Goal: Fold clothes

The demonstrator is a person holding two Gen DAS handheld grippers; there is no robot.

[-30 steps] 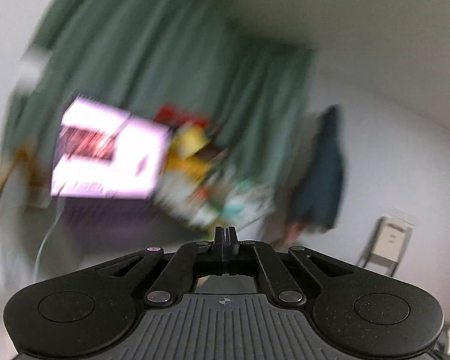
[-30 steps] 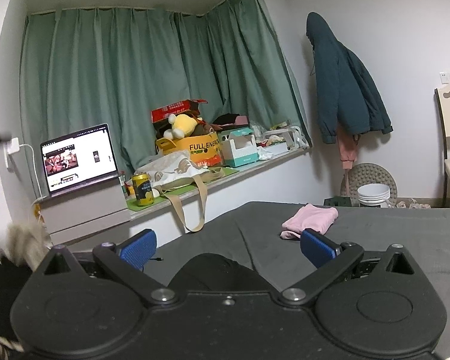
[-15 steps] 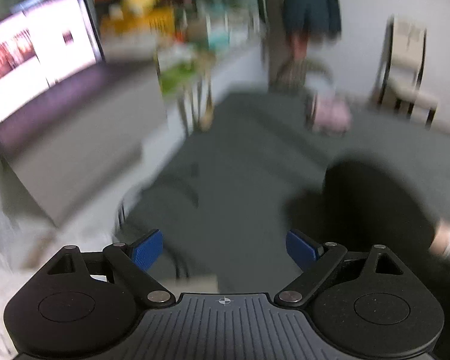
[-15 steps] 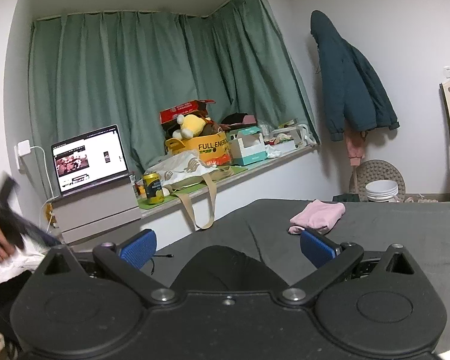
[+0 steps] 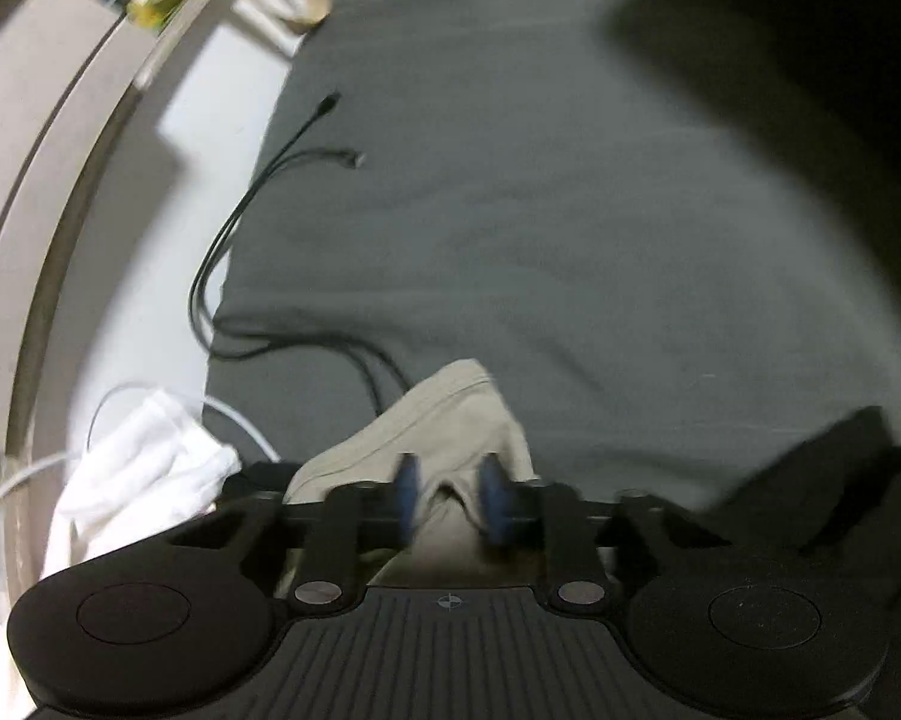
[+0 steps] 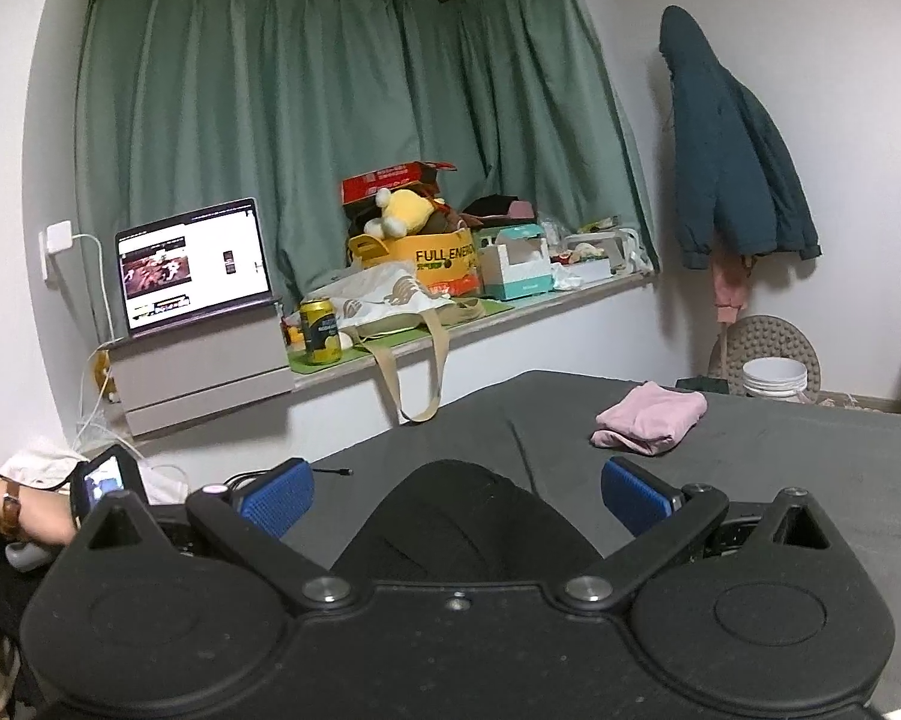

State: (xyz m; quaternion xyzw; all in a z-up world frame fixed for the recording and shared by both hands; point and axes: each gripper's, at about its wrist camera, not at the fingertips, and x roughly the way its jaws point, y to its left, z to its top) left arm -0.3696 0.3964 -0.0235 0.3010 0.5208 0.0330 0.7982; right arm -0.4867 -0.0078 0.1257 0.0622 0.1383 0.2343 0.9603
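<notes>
The left gripper (image 5: 447,501) points down at the near left corner of a dark grey bed sheet (image 5: 570,228). Its two blue pads (image 5: 407,495) stand close together with a fold of a beige garment (image 5: 444,420) between them; the frame is smeared by motion, so whether the pads are actually pressing the cloth cannot be told. The beige garment lies crumpled at the near edge of the sheet, partly under the gripper body. Just left of it sits a bunched white cloth (image 5: 144,456), off the sheet's edge, and black cables (image 5: 240,222) trail from the near left over the sheet toward the far side.

The right gripper (image 6: 456,495) is held level over the bed with its blue pads (image 6: 279,495) spread wide and nothing between them. A rounded black garment (image 6: 468,528) lies on the sheet just beyond the gripper body, in the gap between the fingers (only its upper hump shows). Farther off to the right, a folded pink garment (image 6: 651,417) rests on the sheet, well apart from the black one. At the left edge a person's hand (image 6: 42,525) wearing bracelets holds the other device. On the far ledge stand an open laptop (image 6: 192,267) and a yellow can (image 6: 319,330), in front of green curtains (image 6: 306,138); a dark teal jacket (image 6: 732,162) hangs on the right wall.
</notes>
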